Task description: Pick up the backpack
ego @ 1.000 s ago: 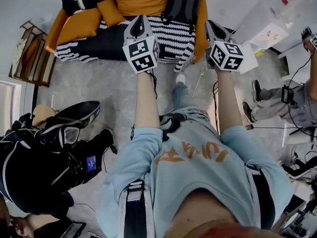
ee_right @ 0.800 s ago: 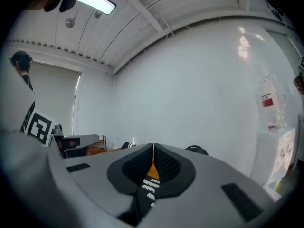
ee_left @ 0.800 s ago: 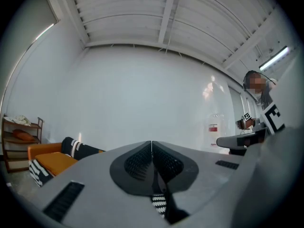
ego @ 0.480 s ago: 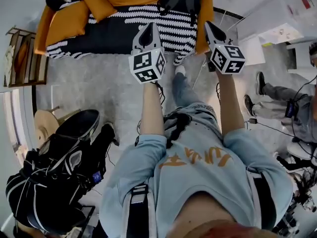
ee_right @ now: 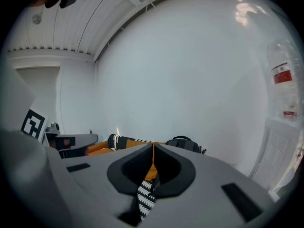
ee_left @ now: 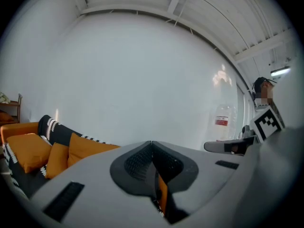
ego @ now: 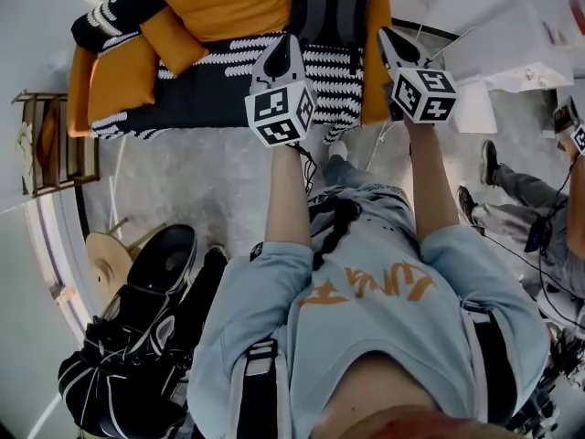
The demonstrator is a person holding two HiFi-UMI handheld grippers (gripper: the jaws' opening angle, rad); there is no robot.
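Both sets of jaws are sitting fully closed, nothing pinched in either one. The left gripper (ee_left: 152, 145) is pointing at the white wall behind the sofa (ego: 239, 0), with only a sliver of orange showing through the slot under its tips. The right gripper (ee_right: 153, 147) is aiming at the sofa too, and a bit of orange and of the striped throw (ego: 331, 69) is peeking through its slot, but that's just background, not something it's holding.

From the head view, both grippers are hovering side by side in front of the sofa, arms stretched out, clear of it. The backpack (ego: 335, 7) is the grey one, and it's standing upright against the sofa's backrest near its right end, on top of the throw. It's lining up roughly between the two grippers and beyond them, not touching either. In the right gripper view its top is poking up just right of the jaw tips.

Further out, orange cushions (ego: 123, 73) are piling up at the sofa's left end, with a black pillow with white bands (ego: 117, 15) lying along the top there. A wooden rack (ego: 47, 144) is standing just left of the sofa. Black bags (ego: 137, 337) are lying on the floor well in front of the sofa's left end, and another person (ego: 526, 190) is sitting off past its right end
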